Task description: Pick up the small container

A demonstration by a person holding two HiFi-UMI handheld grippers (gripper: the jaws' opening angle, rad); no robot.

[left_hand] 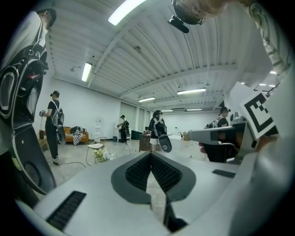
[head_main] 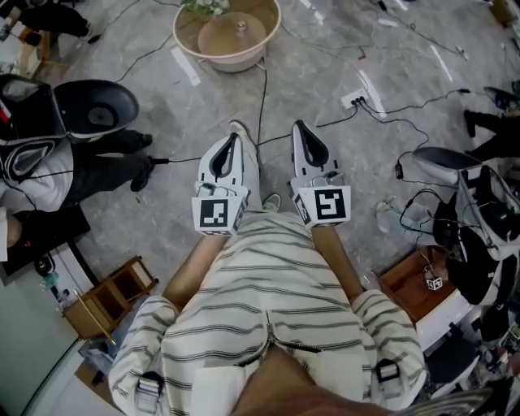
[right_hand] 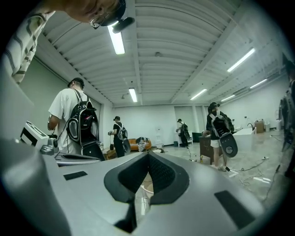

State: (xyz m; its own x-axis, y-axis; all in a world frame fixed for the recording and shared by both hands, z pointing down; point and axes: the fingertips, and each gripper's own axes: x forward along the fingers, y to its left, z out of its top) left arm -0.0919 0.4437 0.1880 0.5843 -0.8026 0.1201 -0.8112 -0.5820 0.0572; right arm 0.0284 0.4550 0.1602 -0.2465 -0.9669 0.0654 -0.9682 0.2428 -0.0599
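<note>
I see a white power strip on the grey floor, a black cable beside it, and a wooden crate at lower left.

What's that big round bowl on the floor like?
The bowl is big, round and pinkish beige, maybe plastic, with a thick smooth rim. It stands upright on the grey floor. Inside sits a round tan thing like a lid with a small knob on top, and white flowers show at its far edge. A black cable runs up to its near side.
</note>
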